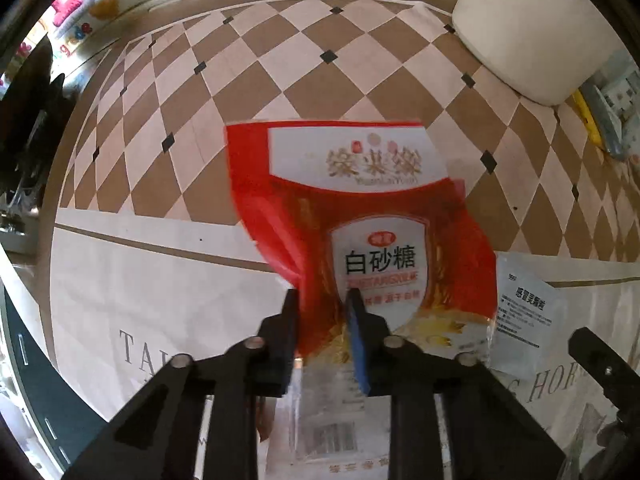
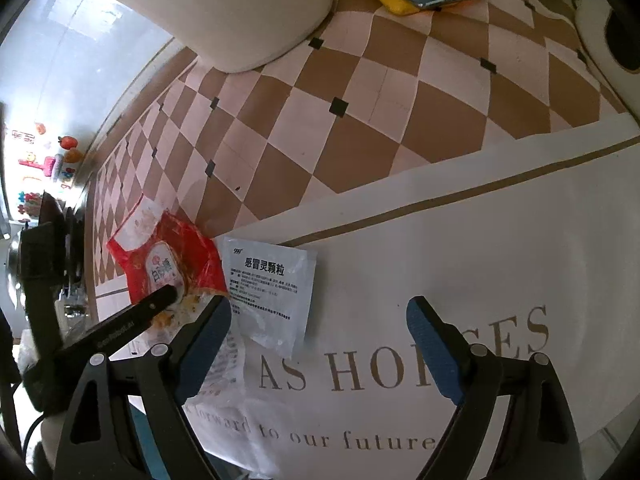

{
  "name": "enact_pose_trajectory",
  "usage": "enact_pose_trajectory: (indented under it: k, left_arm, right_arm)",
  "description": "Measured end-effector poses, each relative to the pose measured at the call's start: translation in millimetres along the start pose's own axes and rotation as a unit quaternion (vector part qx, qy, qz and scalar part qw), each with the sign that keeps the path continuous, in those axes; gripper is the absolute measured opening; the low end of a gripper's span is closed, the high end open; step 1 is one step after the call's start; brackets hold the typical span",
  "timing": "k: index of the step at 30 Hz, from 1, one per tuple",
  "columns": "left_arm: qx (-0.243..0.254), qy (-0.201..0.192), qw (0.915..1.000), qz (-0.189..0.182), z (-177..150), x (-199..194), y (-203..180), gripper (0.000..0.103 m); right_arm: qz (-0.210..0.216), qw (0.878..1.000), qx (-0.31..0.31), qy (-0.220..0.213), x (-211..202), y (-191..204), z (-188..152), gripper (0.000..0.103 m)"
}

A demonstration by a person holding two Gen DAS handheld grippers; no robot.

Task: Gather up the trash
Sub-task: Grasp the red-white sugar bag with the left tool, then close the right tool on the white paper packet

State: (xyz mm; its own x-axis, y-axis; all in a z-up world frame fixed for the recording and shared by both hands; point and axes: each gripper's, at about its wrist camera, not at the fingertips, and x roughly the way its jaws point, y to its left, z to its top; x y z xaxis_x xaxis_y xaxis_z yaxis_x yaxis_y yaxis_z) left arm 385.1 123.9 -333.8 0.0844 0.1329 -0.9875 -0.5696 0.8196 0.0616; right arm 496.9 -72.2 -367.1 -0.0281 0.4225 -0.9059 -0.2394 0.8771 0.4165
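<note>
Basically, left gripper (image 1: pixel 322 294) has its jaws pinched on the lower edge of the red sugar bag (image 1: pixel 352 216), which hangs out over the worktop (image 1: pixel 160 288). Thin grip on slick, crumpled film, so a quick swing could let it slide out. The white medicine sachet (image 2: pixel 272 284) lies flat just beside it and could get dragged along. Right gripper (image 2: pixel 320 320) is wide open, holding nothing, above the printed mat; flat sachet looks hard to pinch.
</note>
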Motion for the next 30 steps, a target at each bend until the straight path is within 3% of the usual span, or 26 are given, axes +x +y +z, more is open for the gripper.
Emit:
enact_pose_trajectory:
  k: [6,13,16,21,25,27,29,30]
  left_arm:
    - [-0.012,-0.030,0.9994,0.007,-9,-23,16,0.007]
    - [-0.063,-0.090,0.9918,0.065,-33,-73,73,0.007]
    - [-0.081,-0.102,0.9873,0.091,-18,-78,88,0.007]
    - [-0.099,-0.098,0.9851,0.101,-26,-77,97,0.007]
    - [-0.106,-0.100,0.9838,0.105,-22,-75,102,0.007]
    - [-0.104,-0.102,0.9834,0.108,-23,-77,101,0.007]
    - [-0.103,-0.104,0.9832,0.109,-25,-77,101,0.007]
    - [-0.103,-0.106,0.9832,0.108,-25,-78,100,0.007]
  right_arm:
    - [0.003,1.000,-0.007,0.008,6,4,2,0.090]
    - [0.005,1.000,-0.018,0.004,11,13,4,0.090]
    - [-0.003,1.000,-0.025,0.006,20,22,6,0.091]
    - [-0.050,0.996,-0.069,-0.012,27,44,2,0.091]
    - [-0.102,0.987,-0.120,-0.035,37,67,-7,0.090]
    - [-0.124,0.981,-0.140,-0.052,40,75,-11,0.077]
    - [-0.150,0.973,-0.162,-0.072,42,83,-17,0.054]
    - [-0.155,0.970,-0.169,-0.079,41,85,-18,0.047]
